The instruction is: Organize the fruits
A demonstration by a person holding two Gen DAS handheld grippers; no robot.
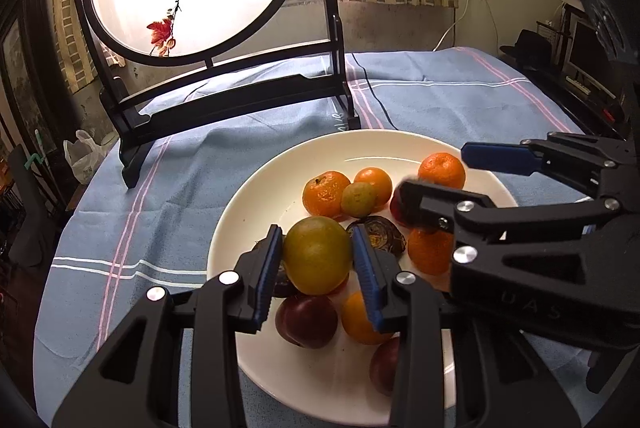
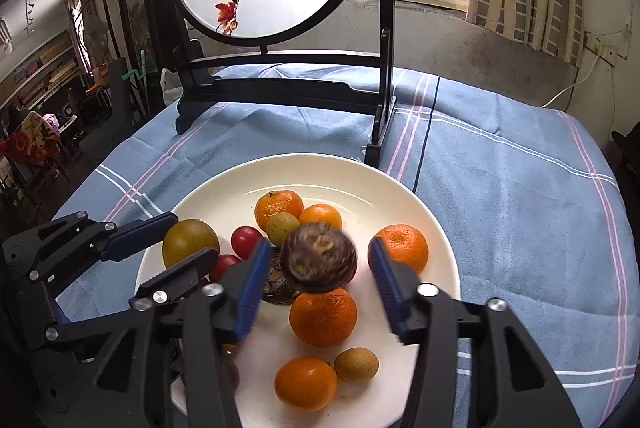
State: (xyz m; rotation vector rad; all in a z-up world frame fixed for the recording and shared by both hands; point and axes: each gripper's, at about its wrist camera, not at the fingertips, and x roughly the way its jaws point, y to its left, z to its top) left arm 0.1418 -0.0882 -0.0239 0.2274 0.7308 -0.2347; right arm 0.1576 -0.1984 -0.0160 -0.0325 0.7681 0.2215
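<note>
On the white round plate (image 1: 256,196), a yellow-green round fruit (image 1: 317,255) sits between the left gripper (image 1: 318,270) pads, jaws just off it, released. Right of it, a blurred dark brown round fruit (image 2: 318,257) lies loose between the right gripper (image 2: 316,288) wide-apart jaws, above orange tangerines (image 2: 323,316). Farther off, blue checked cloth (image 2: 500,188).

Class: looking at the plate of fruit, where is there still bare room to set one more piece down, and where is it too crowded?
Free: the plate's far curve, between the fruit and the screen stand; also its right edge beyond the tangerine. Crowded: the plate's middle and near side, where fruit sits packed together.
</note>
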